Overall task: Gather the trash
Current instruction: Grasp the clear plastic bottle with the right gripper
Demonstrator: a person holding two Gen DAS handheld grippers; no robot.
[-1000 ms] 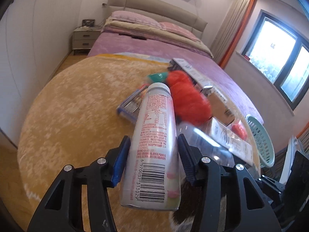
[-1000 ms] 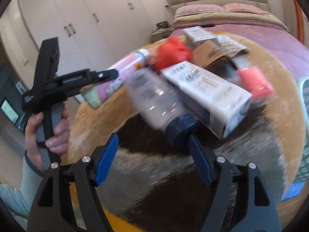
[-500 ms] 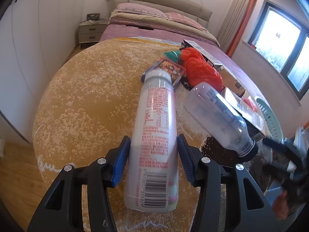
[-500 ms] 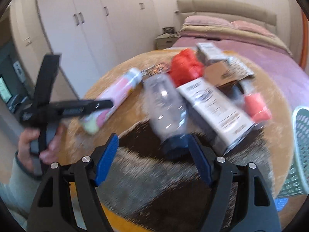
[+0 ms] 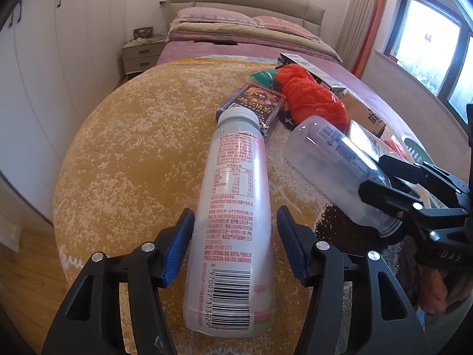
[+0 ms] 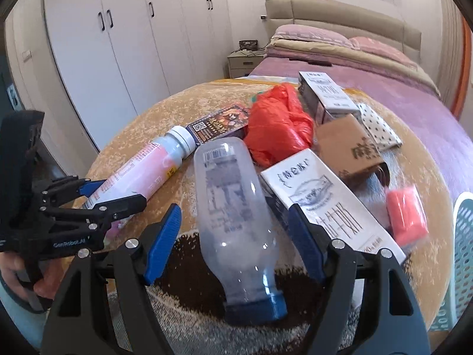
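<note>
While opening, left tongs straddling pink bottle on rug.
Pads just clear of pink bottle's sides, nothing gripped; bottle lying on rug, cap toward card box. Right tongs spread wide around clear bottle, pads apart from it, blue cap nearest camera. Could roll off across rug once released, being round and smooth; clear bottle may slip or squash if pinched at tapering neck, or nudge carton just beside.

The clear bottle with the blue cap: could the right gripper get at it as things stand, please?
Probably yes: the clear bottle already lies between the open right gripper fingers, nothing on top.
</note>
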